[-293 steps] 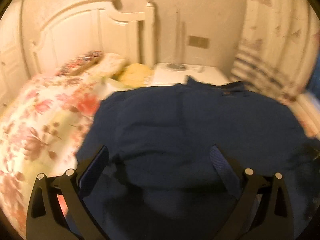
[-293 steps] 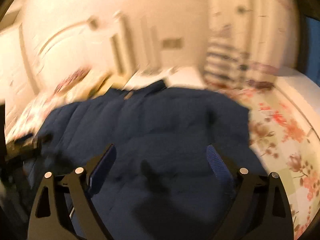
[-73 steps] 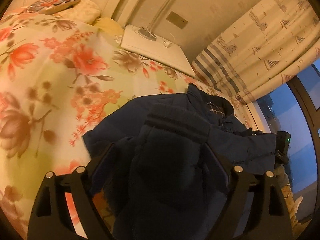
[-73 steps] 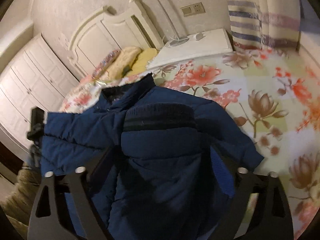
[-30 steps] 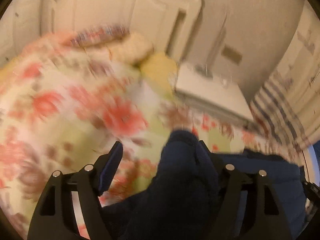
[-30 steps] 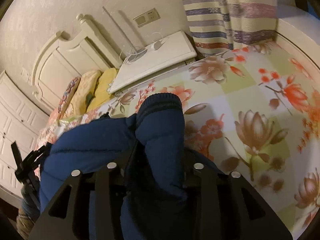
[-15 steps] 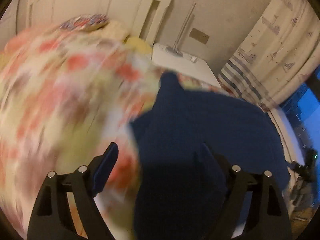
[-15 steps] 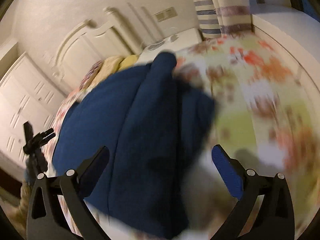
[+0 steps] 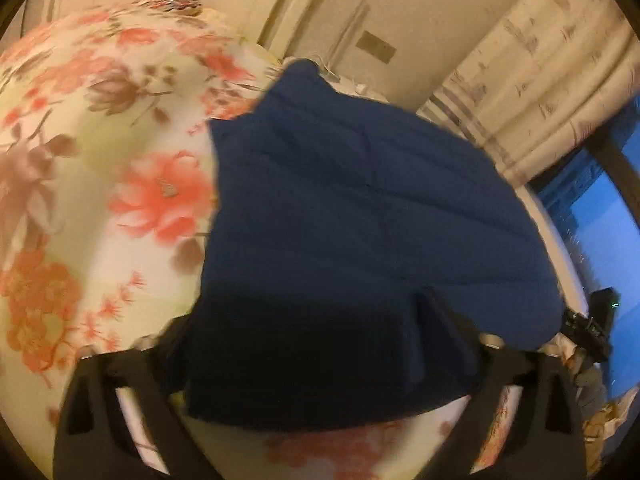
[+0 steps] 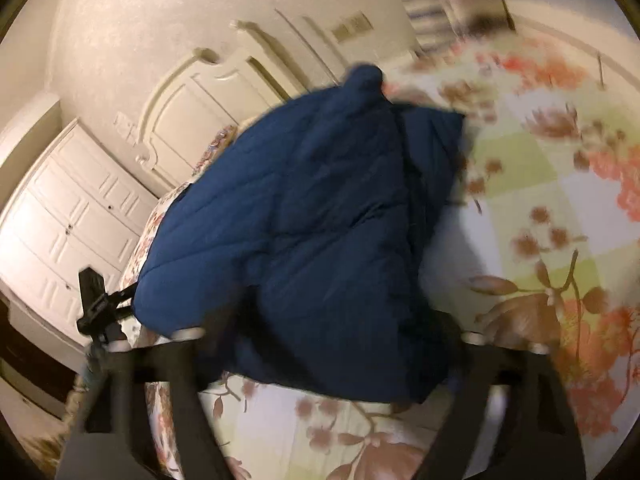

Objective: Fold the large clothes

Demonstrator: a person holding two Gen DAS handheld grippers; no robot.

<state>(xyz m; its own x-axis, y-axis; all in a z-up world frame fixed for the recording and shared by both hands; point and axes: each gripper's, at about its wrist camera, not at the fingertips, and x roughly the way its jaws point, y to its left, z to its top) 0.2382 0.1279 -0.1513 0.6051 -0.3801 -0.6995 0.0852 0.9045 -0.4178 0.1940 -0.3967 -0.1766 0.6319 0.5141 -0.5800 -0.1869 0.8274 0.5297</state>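
Observation:
A dark blue padded jacket (image 9: pixel 360 216) lies folded in a compact bundle on the floral bedspread (image 9: pixel 100 184). It also shows in the right wrist view (image 10: pixel 320 220). My left gripper (image 9: pixel 316 344) is open, its fingers either side of the jacket's near edge, holding nothing. My right gripper (image 10: pixel 328 344) is open too, straddling the near edge of the jacket from the other side. The right gripper's arm (image 9: pixel 592 324) shows at the far side in the left wrist view, and the left one (image 10: pixel 96 300) in the right wrist view.
A white headboard (image 10: pixel 192 116) and white wardrobe (image 10: pixel 68 216) stand behind the bed. A patterned curtain (image 9: pixel 540 64) and a dark window (image 9: pixel 600 208) are beside it. A white bedside table (image 9: pixel 352 84) peeks out behind the jacket.
Both grippers held the jacket's sleeves a second ago and have let go. The jacket now lies folded flat, and both grippers have pulled back to its near edge.

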